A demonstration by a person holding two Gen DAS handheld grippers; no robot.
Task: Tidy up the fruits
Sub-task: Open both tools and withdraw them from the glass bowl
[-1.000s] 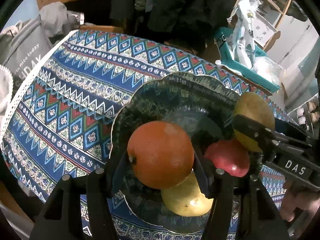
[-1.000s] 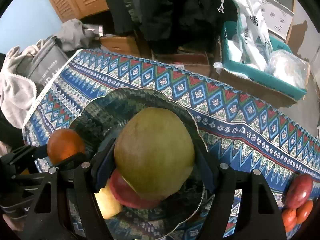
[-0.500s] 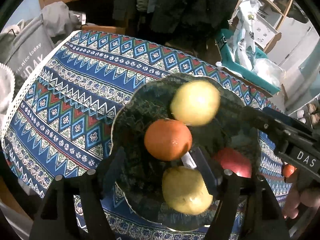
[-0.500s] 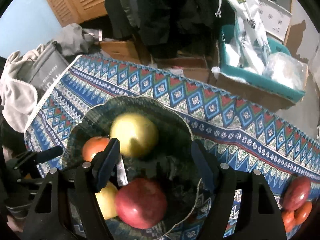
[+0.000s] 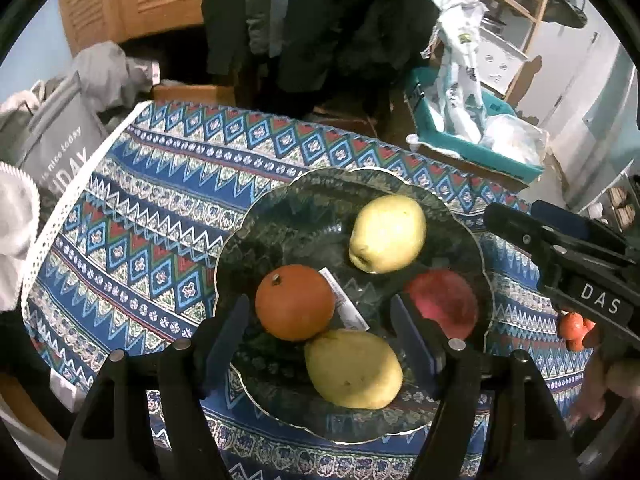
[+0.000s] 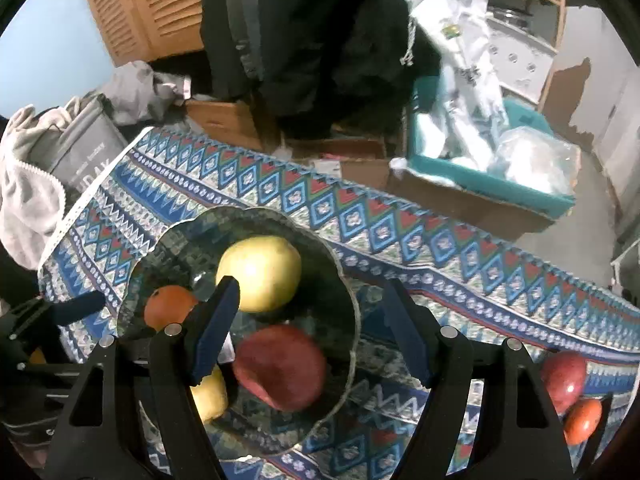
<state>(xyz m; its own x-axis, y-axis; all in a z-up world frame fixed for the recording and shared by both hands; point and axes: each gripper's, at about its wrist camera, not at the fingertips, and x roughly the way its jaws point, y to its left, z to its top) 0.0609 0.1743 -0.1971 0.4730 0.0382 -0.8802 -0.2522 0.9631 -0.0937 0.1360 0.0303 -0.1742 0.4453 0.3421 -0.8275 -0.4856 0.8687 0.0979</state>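
A dark green scalloped plate (image 5: 304, 220) (image 6: 180, 248) sits on the patterned tablecloth. In it lie an orange (image 5: 295, 302) (image 6: 170, 312), a yellow-green apple (image 5: 387, 233) (image 6: 260, 274), a red apple (image 5: 442, 304) (image 6: 280, 366) and a yellow pear-like fruit (image 5: 354, 368) (image 6: 208, 394). My left gripper (image 5: 318, 304) hangs above the orange with its jaws opening; the pads touch nothing. My right gripper (image 6: 312, 286) (image 5: 560, 248) is open above the plate's right side and holds nothing.
A red apple (image 6: 564, 376) and small orange fruits (image 6: 584, 420) (image 5: 574, 326) lie on the cloth right of the plate. A white label strip (image 5: 344, 300) lies in the plate. Beyond the table stand a teal box (image 5: 472, 148) of bags and a grey bag (image 5: 60, 148).
The left gripper let go of the orange and the right let go of the yellow-green apple. Both fruits now rest in the plate. Both grippers have lifted away.
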